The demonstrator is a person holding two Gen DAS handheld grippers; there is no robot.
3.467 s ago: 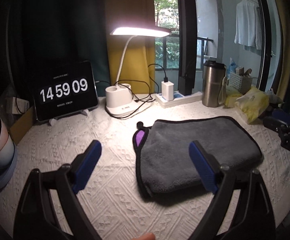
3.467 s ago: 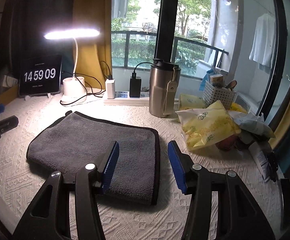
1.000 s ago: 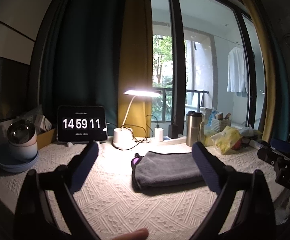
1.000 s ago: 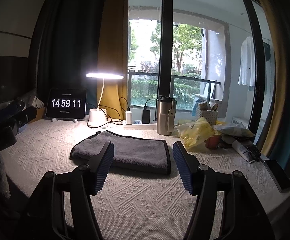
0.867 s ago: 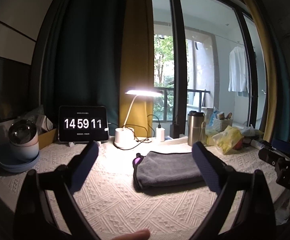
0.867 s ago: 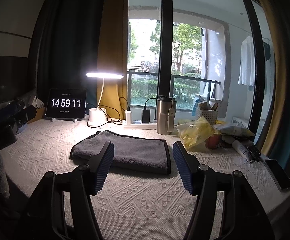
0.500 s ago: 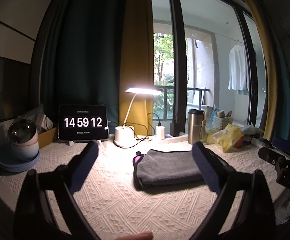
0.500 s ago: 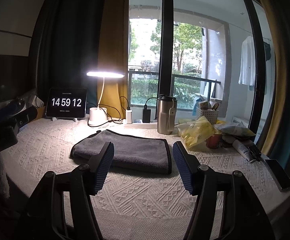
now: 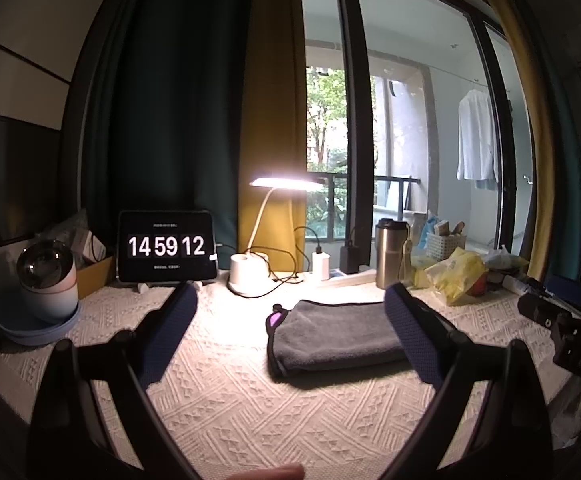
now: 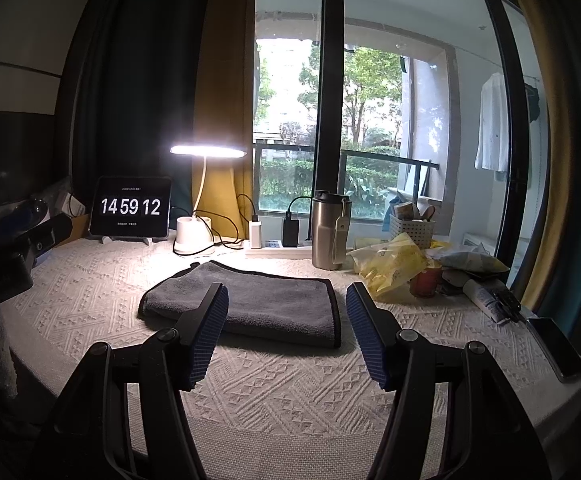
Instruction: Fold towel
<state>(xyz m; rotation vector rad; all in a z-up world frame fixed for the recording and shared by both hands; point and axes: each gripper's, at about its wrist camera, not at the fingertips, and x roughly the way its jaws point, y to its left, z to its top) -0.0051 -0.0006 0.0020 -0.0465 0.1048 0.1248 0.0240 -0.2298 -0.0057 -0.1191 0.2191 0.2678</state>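
A grey towel (image 9: 330,332) with a black hem lies folded flat on the white patterned tablecloth (image 9: 230,396). It also shows in the right wrist view (image 10: 266,304). A purple tag (image 9: 276,317) sticks out at its left corner. My left gripper (image 9: 290,336) is open and empty, held back from the table with the towel beyond its fingers. My right gripper (image 10: 286,332) is open and empty, also held back, with the towel's near edge between its blue pads (image 10: 210,332).
A tablet clock (image 9: 166,246), a lit desk lamp (image 9: 250,276), chargers on a power strip (image 10: 274,248) and a steel flask (image 10: 328,236) line the back. A yellow bag (image 10: 390,264), a tube and a phone (image 10: 556,348) lie right. A bowl stack (image 9: 46,292) stands left.
Since 3.5 s ago both grippers have pulled back and up from the towel, which looks smaller and farther. In the last second nothing moves but the clock.
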